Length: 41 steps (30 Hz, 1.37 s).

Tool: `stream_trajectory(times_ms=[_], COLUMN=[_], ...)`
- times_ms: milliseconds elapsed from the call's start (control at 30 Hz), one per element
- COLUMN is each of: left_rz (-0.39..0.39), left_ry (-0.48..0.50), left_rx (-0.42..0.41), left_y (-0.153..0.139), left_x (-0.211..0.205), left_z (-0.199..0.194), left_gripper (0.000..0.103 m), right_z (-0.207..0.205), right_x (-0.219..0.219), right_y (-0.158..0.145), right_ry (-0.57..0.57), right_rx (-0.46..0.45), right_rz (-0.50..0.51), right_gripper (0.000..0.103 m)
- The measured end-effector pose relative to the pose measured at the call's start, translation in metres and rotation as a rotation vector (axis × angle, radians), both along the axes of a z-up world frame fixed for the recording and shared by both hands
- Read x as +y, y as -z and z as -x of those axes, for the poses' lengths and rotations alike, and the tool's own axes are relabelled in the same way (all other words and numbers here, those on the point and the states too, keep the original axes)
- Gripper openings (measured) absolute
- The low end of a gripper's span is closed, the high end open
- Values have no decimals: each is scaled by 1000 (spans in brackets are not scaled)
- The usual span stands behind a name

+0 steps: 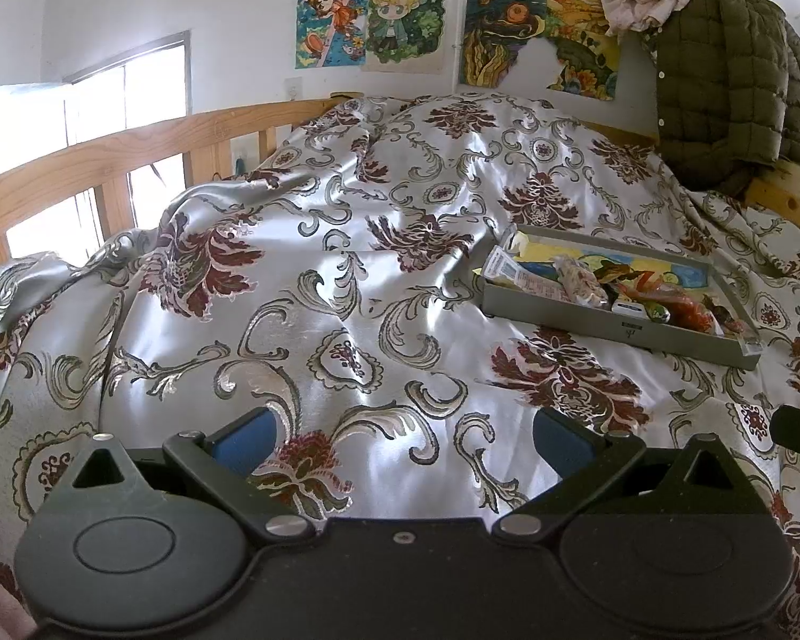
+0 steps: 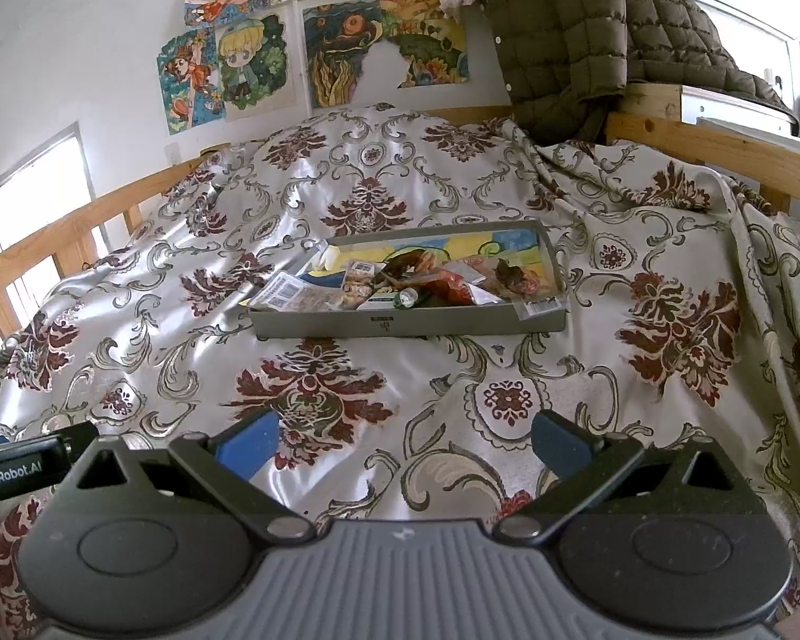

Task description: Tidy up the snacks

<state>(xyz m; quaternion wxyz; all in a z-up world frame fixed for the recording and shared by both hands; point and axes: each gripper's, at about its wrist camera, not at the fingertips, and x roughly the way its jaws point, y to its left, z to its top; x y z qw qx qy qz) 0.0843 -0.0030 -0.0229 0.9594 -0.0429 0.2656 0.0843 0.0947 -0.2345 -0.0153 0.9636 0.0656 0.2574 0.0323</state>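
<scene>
A shallow grey tray point(image 1: 621, 328) sits on the patterned satin bedspread point(image 1: 346, 266), filled with several wrapped snacks point(image 1: 581, 282). In the right wrist view the tray point(image 2: 400, 324) lies straight ahead with the snacks point(image 2: 416, 282) piled inside. My left gripper point(image 1: 405, 440) is open and empty, low over the bedspread, with the tray ahead to its right. My right gripper point(image 2: 405, 442) is open and empty, well short of the tray.
A wooden bed rail point(image 1: 106, 154) runs along the left side and a wooden rail point(image 2: 720, 144) along the right. An olive quilted jacket point(image 2: 570, 37) hangs at the back right. Drawings point(image 1: 394, 21) cover the wall. The left gripper's body point(image 2: 21, 461) shows at the left edge.
</scene>
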Motion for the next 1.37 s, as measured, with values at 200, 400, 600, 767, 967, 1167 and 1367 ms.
stream_trajectory(times_ms=[200,400,600,767,967,1167,1367], left_rz=[0,0,1,1,13,23,18], left_ry=[-1,-1,0,0,-5,-37,22], left_rx=[1,0,0,1,8,29,18], left_y=[0,0,0,-1,2,1,1], left_x=[1,1,1,0,4,3,-3], left_z=[0,0,0,0,1,0,4], left_gripper=[102,102,102,102,102,102,102], right_z=[0,0,0,0,0,0,2], right_x=[0,0,0,0,0,1,0], right_y=[0,-1,-1,-1,-1,-1,4], right_ry=[0,0,0,0,0,0,-4], right_rx=[0,1,1,1,2,3,10], right_rz=[1,1,1,1,2,3,7], right_gripper=[103,103,103,103,103,103,103])
